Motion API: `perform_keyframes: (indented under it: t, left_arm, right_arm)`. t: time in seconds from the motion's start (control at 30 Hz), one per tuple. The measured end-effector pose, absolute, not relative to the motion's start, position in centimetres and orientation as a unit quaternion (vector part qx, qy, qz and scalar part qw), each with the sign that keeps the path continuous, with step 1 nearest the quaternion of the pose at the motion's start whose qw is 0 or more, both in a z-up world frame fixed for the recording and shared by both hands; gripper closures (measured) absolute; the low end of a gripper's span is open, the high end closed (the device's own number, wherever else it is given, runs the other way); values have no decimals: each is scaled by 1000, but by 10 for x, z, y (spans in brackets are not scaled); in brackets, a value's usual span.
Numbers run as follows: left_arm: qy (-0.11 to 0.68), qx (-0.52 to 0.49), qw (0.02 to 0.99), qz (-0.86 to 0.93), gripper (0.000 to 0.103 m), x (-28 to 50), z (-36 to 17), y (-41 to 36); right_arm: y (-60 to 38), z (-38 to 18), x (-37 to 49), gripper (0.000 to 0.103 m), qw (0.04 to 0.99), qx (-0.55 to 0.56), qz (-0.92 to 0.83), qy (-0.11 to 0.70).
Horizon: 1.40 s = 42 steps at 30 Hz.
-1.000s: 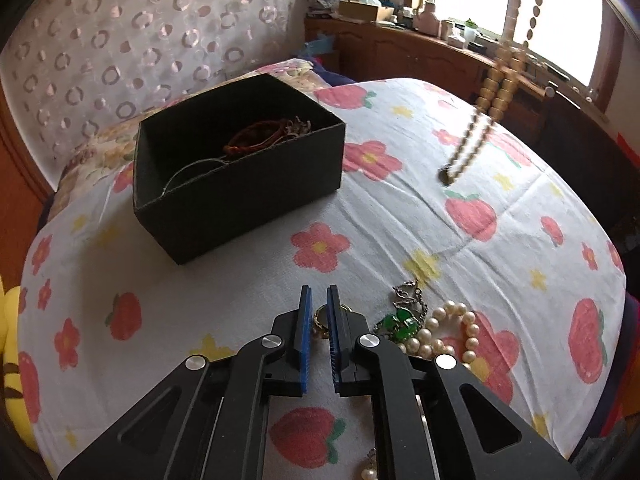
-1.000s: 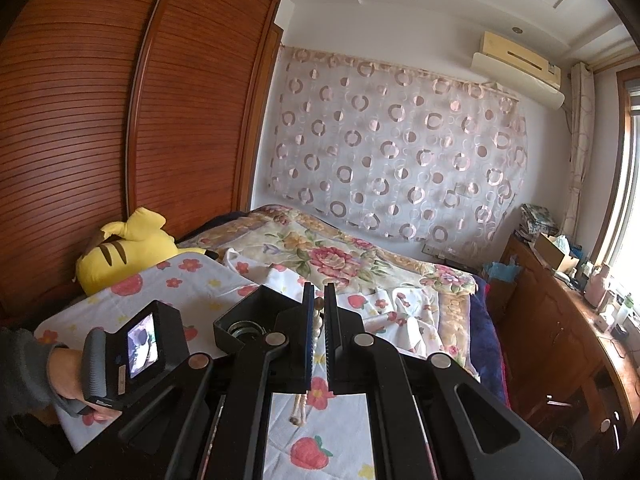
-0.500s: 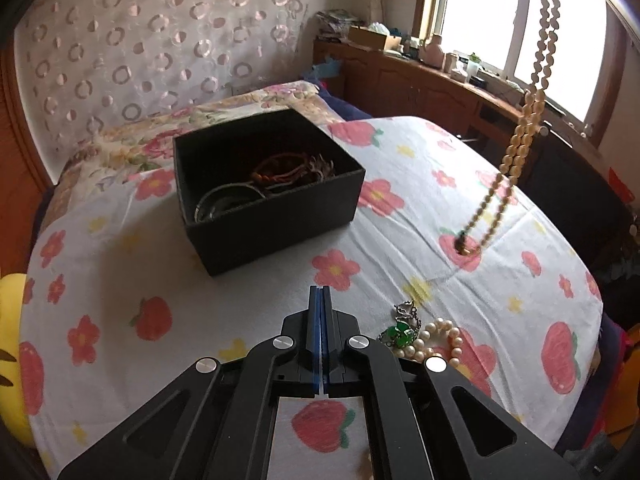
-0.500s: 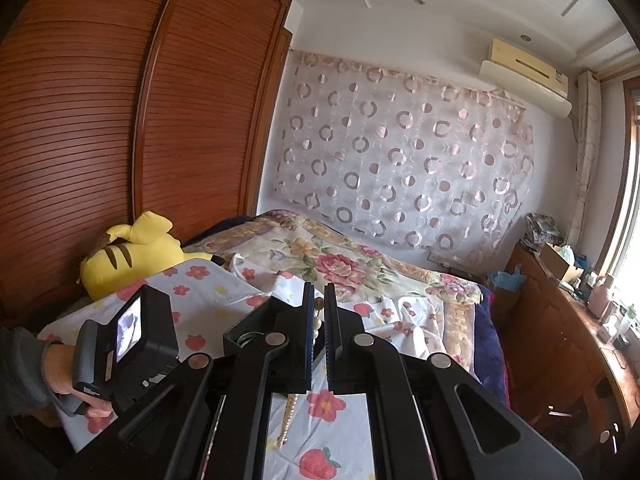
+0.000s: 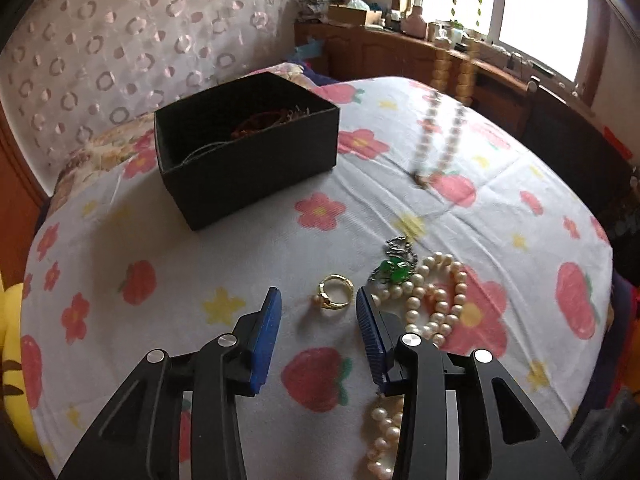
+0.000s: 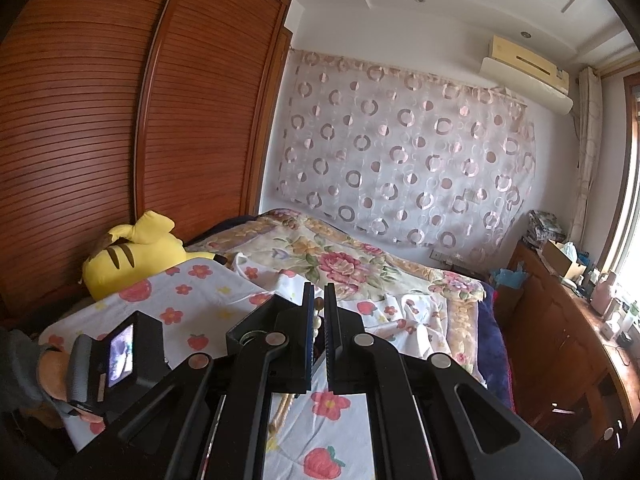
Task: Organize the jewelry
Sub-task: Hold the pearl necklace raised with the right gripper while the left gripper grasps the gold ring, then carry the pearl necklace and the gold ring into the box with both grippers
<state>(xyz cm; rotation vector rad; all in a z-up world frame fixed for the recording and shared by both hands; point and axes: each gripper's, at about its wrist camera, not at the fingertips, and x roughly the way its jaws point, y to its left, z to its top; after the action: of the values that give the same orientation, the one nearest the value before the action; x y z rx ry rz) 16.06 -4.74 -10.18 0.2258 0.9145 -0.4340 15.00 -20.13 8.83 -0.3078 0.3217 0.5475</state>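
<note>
Left gripper spread over the ring, right gripper pinching a hanging bead strand.

Left wrist view: the left gripper (image 5: pixel 318 312) stands wide apart, the small gold ring (image 5: pixel 334 298) lying flat on the flowered bedsheet (image 5: pixel 240 248) at lower centre; a careless close could snag the cream pearl necklace (image 5: pixel 434 300) touching its right finger. The black cardboard box (image 5: pixel 248 156) sits upper left. Right wrist view: the right gripper (image 6: pixel 318 328) looks clamped on a beige bead strand (image 6: pixel 317 322), long axis hanging vertically; it may swing wide of the box.

One black box (image 5: pixel 248 152) ahead of the jaws, one gold ring (image 5: pixel 334 298) between them, one green pendant (image 5: pixel 394 268), and perhaps two pearl strands (image 5: pixel 434 300) lying right.
</note>
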Motion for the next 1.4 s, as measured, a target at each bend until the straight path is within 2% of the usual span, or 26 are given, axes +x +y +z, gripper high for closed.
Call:
perform_keyframes:
  t: [0.27, 0.37, 0.4, 0.7, 1.13, 1.4]
  left_arm:
    - [426, 132, 869, -215, 86, 165, -106, -60]
    - [421, 133, 871, -214, 87, 166, -105, -60]
    - [419, 128, 873, -213, 93, 165, -103, -60]
    - [405, 101, 887, -197, 93, 170, -87, -46]
    - [356, 52, 919, -164, 93, 217, -25, -13]
    - [363, 46, 918, -150, 93, 257, -34, -9]
  right_arm:
    - [-201, 90, 151, 97, 939, -152, 266, 156]
    - [-201, 89, 151, 97, 939, -153, 267, 155]
    - [-201, 89, 152, 97, 939, -153, 267, 155]
    - [-197, 86, 156, 97, 938, -153, 267, 160]
    - [-165, 103, 208, 97, 938, -160, 266, 156]
    - [-149, 76, 255, 97, 930, -152, 268, 199]
